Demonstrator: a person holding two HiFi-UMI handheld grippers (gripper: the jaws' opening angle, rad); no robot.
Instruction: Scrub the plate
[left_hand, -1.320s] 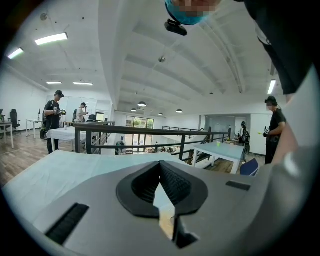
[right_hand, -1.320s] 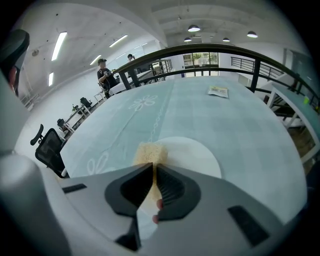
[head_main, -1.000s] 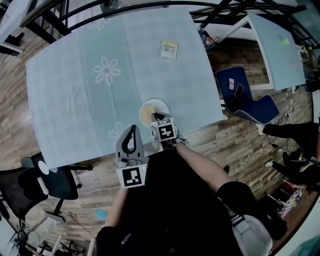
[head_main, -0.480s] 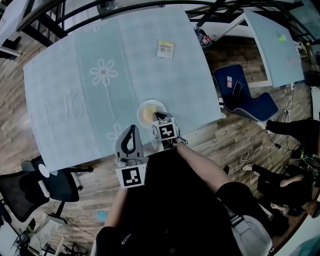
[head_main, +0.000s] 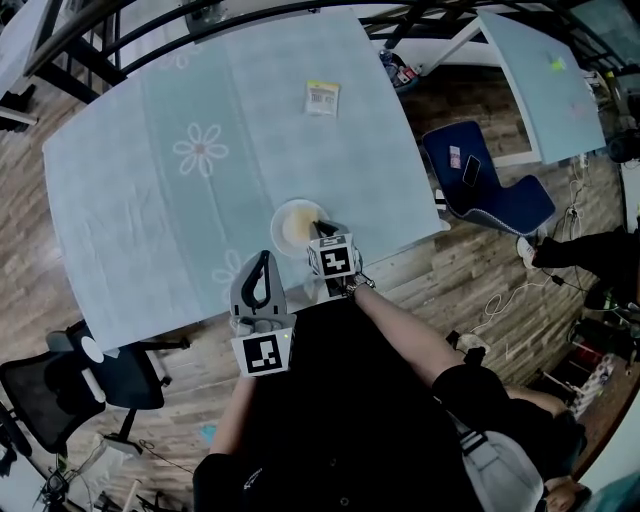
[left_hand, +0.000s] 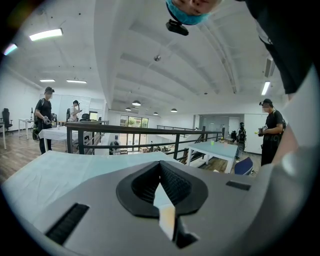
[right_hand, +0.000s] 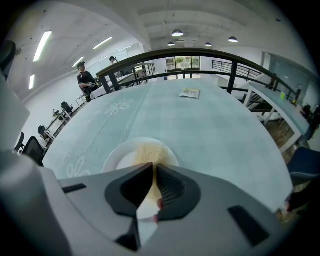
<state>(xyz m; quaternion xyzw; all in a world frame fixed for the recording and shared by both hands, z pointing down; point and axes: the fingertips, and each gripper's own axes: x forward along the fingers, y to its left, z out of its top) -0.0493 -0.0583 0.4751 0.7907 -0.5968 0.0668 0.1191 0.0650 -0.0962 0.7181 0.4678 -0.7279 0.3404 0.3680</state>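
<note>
Right gripper (right_hand: 152, 166) over partly hidden plate (right_hand: 119, 158)

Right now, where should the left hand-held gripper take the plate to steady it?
Probably the bare left rim of the plate, coming in low from that side. The plate lies flat, so only its rim offers a pinch, and the right hand-held gripper with the yellow pad fills the near right. The left hand-held gripper is shut: open it first.

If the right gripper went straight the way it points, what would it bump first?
Most likely the yellowish patch on the white plate: the right gripper points right at it, jaws nearly together. How close it is, I can't tell.
</note>
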